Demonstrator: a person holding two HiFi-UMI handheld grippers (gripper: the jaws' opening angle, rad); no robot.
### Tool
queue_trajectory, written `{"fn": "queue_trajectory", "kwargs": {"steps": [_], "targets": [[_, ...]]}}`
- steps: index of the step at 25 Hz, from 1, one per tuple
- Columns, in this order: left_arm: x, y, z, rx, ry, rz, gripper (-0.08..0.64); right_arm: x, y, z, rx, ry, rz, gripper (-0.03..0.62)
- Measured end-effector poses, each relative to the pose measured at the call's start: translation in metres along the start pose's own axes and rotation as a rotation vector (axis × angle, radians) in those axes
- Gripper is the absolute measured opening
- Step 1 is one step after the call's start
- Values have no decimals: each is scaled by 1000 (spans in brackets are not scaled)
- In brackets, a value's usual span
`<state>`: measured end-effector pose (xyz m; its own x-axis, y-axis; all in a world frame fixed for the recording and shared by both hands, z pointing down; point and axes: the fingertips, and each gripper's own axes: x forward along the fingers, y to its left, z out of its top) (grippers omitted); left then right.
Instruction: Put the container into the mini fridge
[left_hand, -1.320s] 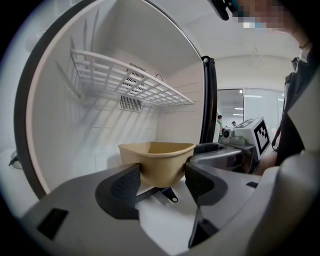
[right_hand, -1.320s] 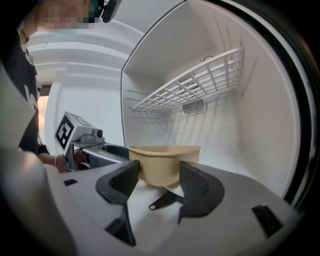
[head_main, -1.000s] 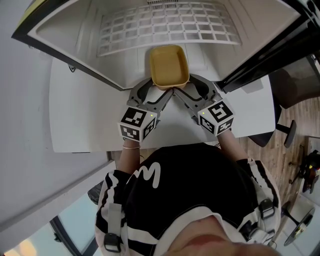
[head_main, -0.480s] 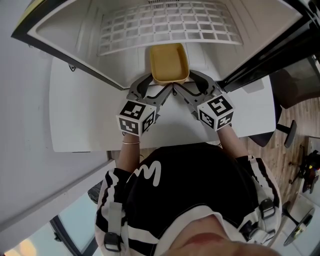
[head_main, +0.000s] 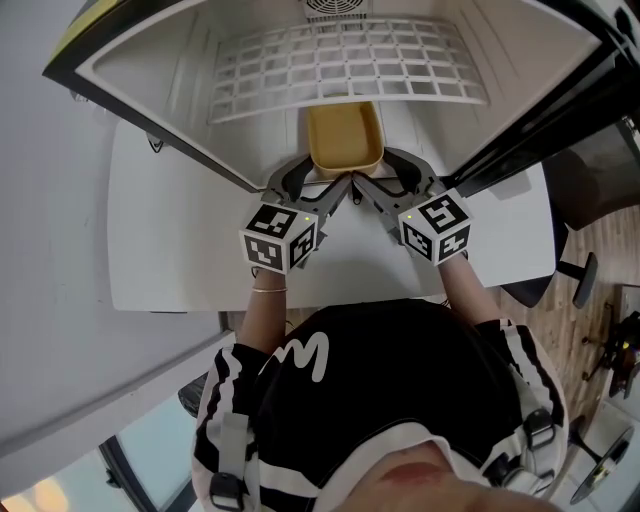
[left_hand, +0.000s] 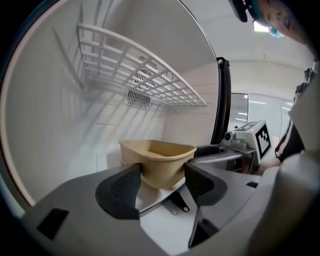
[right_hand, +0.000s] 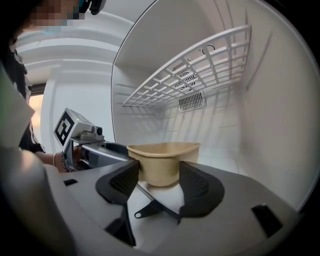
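The tan container (head_main: 345, 140) is an open, empty tub just inside the mini fridge (head_main: 200, 120), under the white wire shelf (head_main: 345, 60). Both grippers hold it by its near end. My left gripper (head_main: 318, 185) closes on the near left corner and my right gripper (head_main: 385, 182) on the near right corner. In the left gripper view the container (left_hand: 157, 160) sits between the dark pads (left_hand: 122, 187), which press its sides, so the left gripper (left_hand: 161, 181) is shut on it. The right gripper view shows the container (right_hand: 162, 160) clamped the same way by the right gripper (right_hand: 159, 182).
The fridge stands on a white table (head_main: 170, 250), its black door frame (head_main: 540, 110) open at the right. A fan grille (left_hand: 137, 99) sits on the fridge's back wall. A dark chair (head_main: 590, 190) stands on the wooden floor to the right.
Both grippers have moved forward together, carrying the container deeper into the fridge and partly under the wire shelf.
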<state>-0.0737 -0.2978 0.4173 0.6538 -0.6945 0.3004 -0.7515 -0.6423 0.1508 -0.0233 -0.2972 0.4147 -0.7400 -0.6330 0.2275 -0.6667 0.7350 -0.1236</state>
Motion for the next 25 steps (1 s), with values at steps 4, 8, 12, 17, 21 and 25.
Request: {"fn": "queue_trajectory", "kwargs": {"steps": [4, 8, 12, 17, 21, 25], "targets": [[3, 2, 1, 5, 5, 0, 282, 2, -3, 1, 2, 7, -4, 261], [4, 4, 0, 11, 24, 3, 282, 4, -4, 0, 10, 13, -7, 261], [7, 7, 0, 11, 29, 5, 281, 7, -7, -2, 4, 29, -14, 261], [11, 8, 0, 11, 36, 7, 279, 8, -10, -2, 13, 43, -19, 261], [11, 12, 1, 12, 49, 7, 279, 12, -11, -1, 20, 46, -24, 259], [14, 14, 3, 3, 53, 8, 278, 14, -14, 0, 31, 64, -36, 259]]}}
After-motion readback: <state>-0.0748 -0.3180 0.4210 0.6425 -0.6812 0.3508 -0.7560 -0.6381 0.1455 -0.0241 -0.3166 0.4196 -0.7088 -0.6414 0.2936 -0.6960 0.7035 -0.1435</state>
